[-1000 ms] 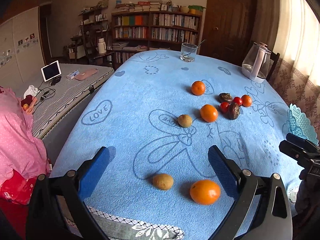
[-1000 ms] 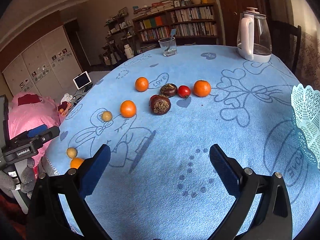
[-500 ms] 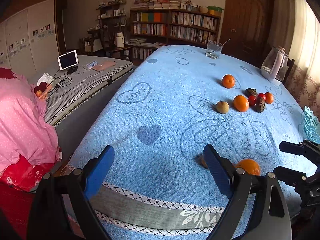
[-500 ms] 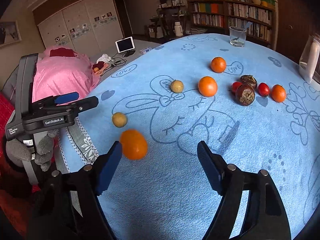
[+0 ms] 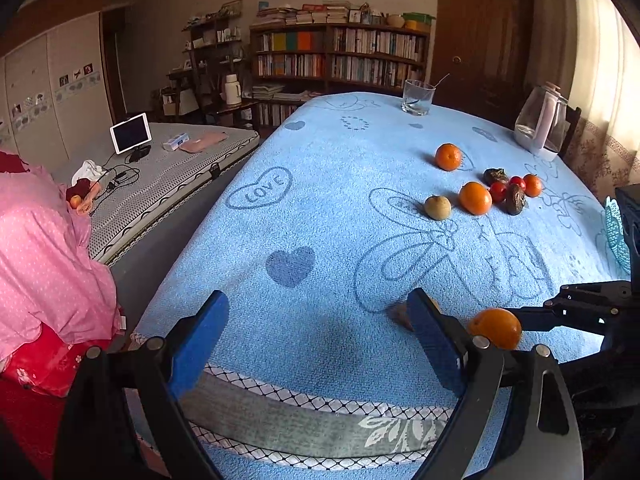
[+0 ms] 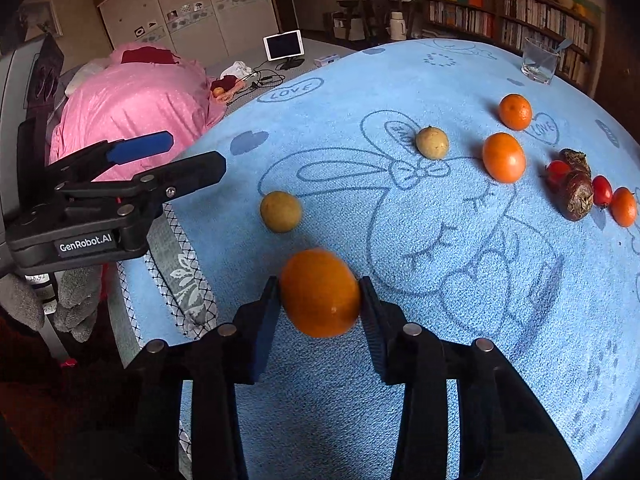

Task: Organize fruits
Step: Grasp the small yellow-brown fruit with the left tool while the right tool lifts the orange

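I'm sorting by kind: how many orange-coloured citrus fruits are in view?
4: one orange between the right gripper pads, a second mid-table, a third behind it, a small one far right.

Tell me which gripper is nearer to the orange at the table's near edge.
Right. The right gripper has just been closing; its fingers press the orange on both sides. The left gripper hangs open beside it, the orange outside its fingers.
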{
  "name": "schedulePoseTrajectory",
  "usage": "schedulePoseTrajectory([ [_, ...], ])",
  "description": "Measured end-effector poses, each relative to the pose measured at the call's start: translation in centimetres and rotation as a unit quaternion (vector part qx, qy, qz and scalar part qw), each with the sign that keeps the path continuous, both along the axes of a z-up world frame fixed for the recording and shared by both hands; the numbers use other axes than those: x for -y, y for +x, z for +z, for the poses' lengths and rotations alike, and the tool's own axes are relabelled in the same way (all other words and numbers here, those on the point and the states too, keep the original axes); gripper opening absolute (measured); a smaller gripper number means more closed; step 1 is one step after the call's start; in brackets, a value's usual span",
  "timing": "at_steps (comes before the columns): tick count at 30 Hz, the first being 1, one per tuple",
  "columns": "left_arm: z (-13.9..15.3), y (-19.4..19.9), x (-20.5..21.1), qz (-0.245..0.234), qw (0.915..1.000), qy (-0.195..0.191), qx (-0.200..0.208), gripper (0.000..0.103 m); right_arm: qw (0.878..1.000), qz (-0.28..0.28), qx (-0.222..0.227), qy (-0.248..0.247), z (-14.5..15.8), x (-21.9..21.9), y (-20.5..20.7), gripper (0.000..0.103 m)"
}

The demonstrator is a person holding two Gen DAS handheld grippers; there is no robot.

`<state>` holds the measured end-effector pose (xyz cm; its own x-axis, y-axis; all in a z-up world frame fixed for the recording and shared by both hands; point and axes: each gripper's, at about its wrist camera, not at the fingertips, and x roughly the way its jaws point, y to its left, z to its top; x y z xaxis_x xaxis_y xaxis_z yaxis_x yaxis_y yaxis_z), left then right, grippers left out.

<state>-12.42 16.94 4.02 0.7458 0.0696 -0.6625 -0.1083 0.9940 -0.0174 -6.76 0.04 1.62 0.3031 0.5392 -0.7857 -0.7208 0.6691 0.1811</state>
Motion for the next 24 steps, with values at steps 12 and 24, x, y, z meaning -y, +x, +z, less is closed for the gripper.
schedulePoseTrajectory([
  [12,-1.4,0.9,3.3,-0.054,0.9983,-0.002,-0.024,0.082,0.997,-0.069,0.030,0.015,1.5,4.1,0.1,0.041],
  [24,-3.1,3.1,4.8,-0.064,0.9962,-0.016,-0.057,0.056,0.990,-0.130,0.021,0.042,1.8,7.7,1.0,0.041],
])
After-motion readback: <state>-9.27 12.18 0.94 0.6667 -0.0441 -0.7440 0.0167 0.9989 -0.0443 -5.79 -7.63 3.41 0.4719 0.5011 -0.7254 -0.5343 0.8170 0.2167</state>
